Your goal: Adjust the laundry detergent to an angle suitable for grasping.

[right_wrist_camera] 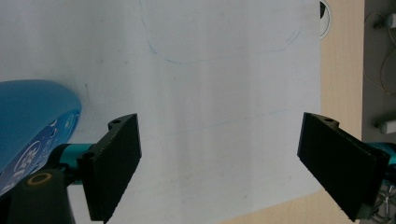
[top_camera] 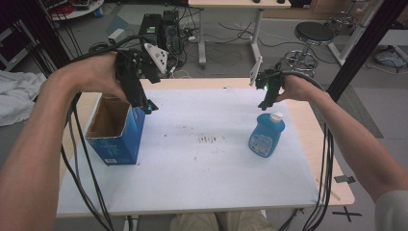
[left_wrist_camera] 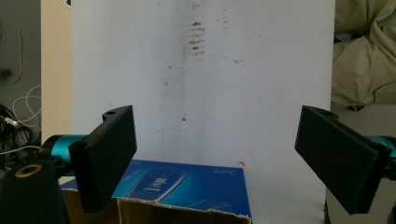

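Progress check: nothing is grasped yet. The blue bottle [top_camera: 266, 136] with its white cap stands upright on the white sheet [top_camera: 202, 163] covering the worktop [top_camera: 308, 120], right of centre and well apart from the open blue carton [top_camera: 117, 134] at the left side of the sheet. The right gripper [top_camera: 267, 102] hangs just above and behind the bottle's cap, pointing down, jaws spread wide and empty; in the right gripper view the bottle [right_wrist_camera: 32, 126] lies off to the side of the jaws, not between them. The left gripper [top_camera: 144, 103] hovers over the carton's far rim, jaws likewise wide with nothing in them; the left gripper view looks down past the carton's torn top flap [left_wrist_camera: 177, 210]. The carton interior looks empty as far as it can be seen. Judgement: the work appears to be at its start. Left to do: line up on the bottle, close on it, lift it, and probably carry it to the carton.
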The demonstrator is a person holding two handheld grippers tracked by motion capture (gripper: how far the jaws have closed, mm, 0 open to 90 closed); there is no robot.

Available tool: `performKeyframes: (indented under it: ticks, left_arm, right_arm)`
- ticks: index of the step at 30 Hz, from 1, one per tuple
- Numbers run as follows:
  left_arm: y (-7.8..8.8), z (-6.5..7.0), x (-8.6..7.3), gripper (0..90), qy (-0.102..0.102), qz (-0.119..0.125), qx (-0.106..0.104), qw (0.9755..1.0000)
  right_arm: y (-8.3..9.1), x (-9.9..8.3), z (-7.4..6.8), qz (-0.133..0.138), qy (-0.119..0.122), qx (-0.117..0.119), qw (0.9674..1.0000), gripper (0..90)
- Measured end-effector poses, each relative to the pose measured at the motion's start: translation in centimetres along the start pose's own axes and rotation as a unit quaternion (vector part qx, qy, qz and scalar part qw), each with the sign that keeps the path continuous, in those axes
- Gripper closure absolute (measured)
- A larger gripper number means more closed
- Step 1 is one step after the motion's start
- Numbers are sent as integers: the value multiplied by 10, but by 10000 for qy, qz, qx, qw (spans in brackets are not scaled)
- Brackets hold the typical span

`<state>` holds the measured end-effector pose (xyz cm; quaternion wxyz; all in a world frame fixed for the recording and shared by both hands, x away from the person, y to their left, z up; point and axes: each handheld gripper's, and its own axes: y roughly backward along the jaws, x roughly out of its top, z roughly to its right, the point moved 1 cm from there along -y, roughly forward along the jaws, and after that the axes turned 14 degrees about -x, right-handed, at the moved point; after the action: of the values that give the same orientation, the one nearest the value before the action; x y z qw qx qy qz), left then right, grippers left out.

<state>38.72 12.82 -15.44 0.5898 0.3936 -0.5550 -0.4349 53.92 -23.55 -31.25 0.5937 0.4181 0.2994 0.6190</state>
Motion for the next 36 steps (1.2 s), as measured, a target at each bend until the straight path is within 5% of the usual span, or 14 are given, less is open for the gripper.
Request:
performKeyframes:
  ticks: [36]
  left_arm:
    - [4, 4, 12, 128, 48, -8, -60, 10000]
  right_arm:
    - [-2, 1, -1, -76, 6, -42, 10000, 126]
